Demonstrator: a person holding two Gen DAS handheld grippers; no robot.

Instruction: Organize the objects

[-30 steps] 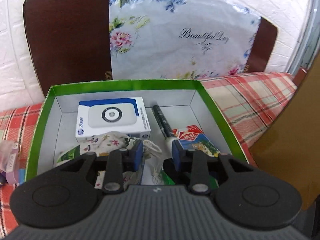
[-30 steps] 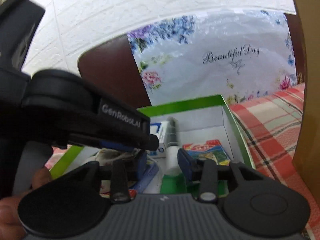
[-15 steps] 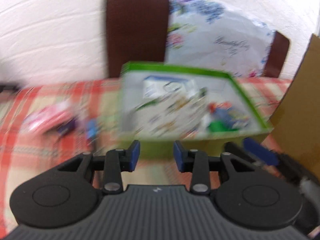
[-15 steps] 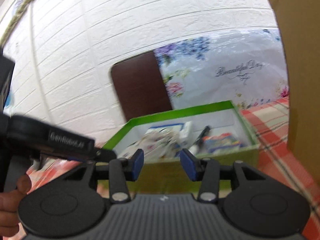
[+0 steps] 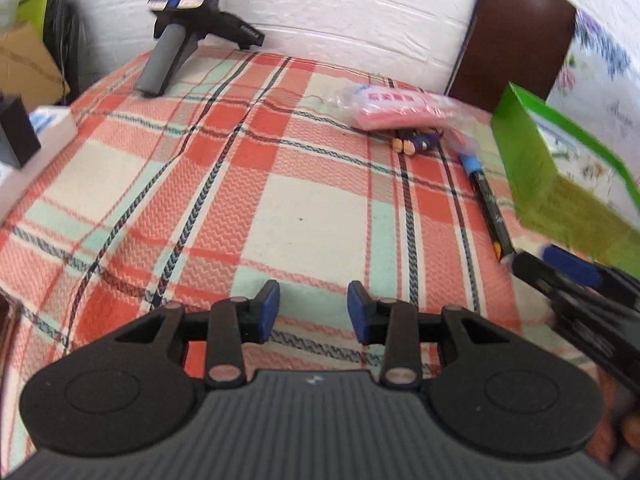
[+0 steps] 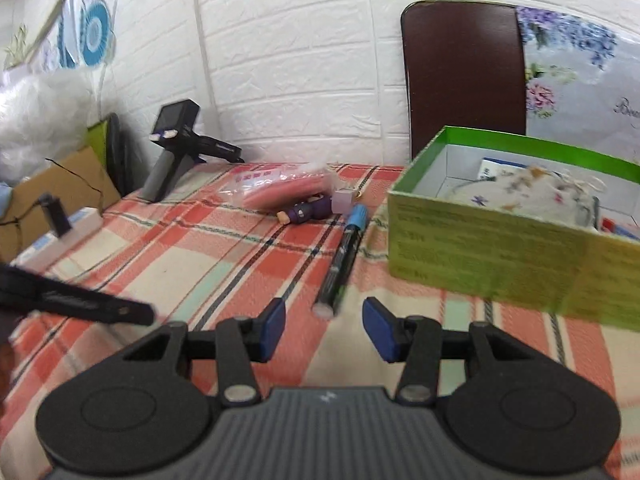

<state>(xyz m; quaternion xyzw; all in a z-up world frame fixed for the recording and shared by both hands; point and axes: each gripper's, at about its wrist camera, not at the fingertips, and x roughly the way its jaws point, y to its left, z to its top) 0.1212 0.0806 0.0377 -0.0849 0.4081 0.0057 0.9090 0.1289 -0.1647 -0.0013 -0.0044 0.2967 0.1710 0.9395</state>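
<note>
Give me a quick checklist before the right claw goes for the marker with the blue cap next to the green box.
1. Right claw empty, pads apart: ok.
2. Left claw empty and open: ok.
3. Marker lies flat on the plaid cloth, nothing on top of it: ok.
4. Marker's near end in front of the right claw: ok.
5. Green box beside the marker, apart from it: ok.
6. Room left in the box: cannot tell, a floral pouch fills much of it.
</note>
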